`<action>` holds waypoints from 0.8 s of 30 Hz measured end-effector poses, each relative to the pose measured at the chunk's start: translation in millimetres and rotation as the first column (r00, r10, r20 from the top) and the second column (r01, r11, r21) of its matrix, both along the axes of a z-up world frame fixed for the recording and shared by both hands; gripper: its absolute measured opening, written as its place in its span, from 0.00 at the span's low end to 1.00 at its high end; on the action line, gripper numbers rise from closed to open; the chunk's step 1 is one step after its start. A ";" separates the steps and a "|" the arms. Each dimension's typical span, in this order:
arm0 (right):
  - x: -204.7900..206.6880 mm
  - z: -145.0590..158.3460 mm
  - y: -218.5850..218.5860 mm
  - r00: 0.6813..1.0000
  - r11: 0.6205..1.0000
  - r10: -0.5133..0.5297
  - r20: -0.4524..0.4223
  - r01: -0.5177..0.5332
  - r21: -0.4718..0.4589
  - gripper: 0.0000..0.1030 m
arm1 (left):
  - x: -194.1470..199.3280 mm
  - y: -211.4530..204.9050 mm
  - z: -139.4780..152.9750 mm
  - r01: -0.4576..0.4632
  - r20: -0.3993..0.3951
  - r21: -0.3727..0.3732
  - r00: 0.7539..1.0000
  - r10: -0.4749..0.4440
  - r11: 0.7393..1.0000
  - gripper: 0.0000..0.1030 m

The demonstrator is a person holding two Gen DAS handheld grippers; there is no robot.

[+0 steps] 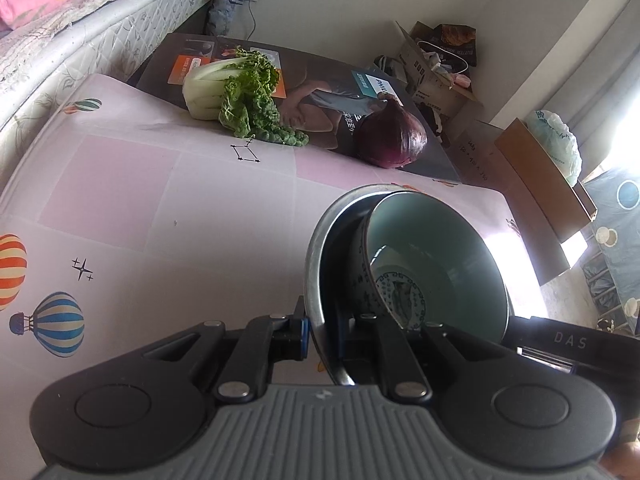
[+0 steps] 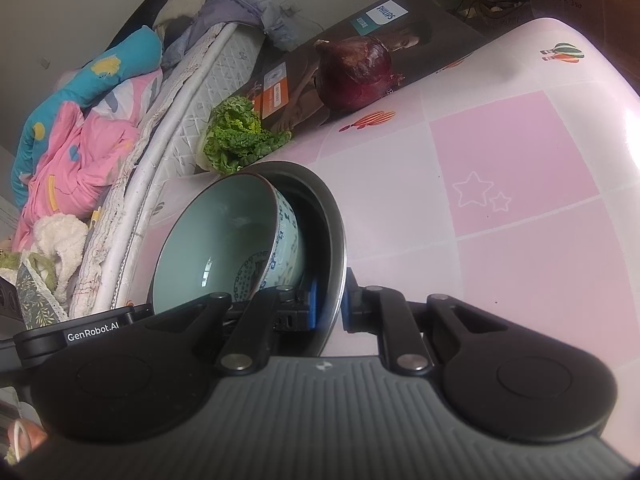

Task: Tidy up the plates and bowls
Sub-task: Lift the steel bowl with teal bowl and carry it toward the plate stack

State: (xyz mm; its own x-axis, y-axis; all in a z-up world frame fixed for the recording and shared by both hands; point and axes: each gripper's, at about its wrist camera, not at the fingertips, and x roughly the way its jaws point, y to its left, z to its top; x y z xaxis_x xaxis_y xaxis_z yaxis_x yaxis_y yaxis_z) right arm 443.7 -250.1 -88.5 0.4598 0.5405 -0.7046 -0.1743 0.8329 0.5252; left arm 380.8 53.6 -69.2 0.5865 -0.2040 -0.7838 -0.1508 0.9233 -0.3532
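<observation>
Both claws are pinching the rim of the metal plate from opposite sides: the left claw and the right claw are each nearly closed on it. The ceramic bowl is sitting inside the plate (loose, likely to slide), above the surface, near the red onion. The ceramic is breakable and the thin rim slippery.

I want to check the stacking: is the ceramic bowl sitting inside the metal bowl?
Yes, the ceramic bowl sits nested inside the metal bowl, whose rim surrounds it in the right wrist view.
</observation>
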 end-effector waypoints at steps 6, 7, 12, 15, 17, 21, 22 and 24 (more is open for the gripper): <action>-6.8 19.4 -0.5 1.000 1.000 -0.001 0.021 0.001 -0.008 0.11 | -6.1 -0.2 15.9 0.003 0.027 -0.005 1.000 -0.003 1.000 0.11; -9.0 23.7 -0.5 1.000 1.000 -0.001 0.025 0.001 -0.011 0.11 | -7.4 -0.4 18.3 0.003 0.029 -0.006 1.000 -0.003 1.000 0.11; -24.1 41.4 -3.9 0.999 1.000 -0.006 0.032 0.007 -0.011 0.11 | -20.3 -1.9 35.9 0.012 0.049 -0.008 0.999 -0.011 1.000 0.11; -36.3 50.4 -7.6 1.000 1.000 -0.013 0.022 0.013 -0.003 0.11 | -31.4 -2.5 47.1 0.018 0.061 -0.010 0.998 -0.018 1.000 0.11; -47.9 56.7 -10.3 1.000 1.000 -0.016 0.020 0.016 0.002 0.12 | -39.2 -3.6 53.5 0.022 0.067 -0.013 0.998 -0.021 1.000 0.11; -77.1 68.1 -18.0 0.999 1.000 -0.024 0.027 0.024 0.010 0.12 | -63.0 -9.0 66.1 0.035 0.073 -0.011 0.997 -0.035 0.999 0.11; -84.8 69.6 -20.1 0.999 1.000 -0.028 0.025 0.027 0.012 0.12 | -68.7 -11.0 68.0 0.038 0.072 -0.007 0.997 -0.038 0.999 0.11; -101.5 71.7 -24.4 0.999 0.999 -0.038 0.018 0.037 0.013 0.12 | -81.4 -15.3 69.9 0.047 0.063 -0.006 0.997 -0.047 0.999 0.11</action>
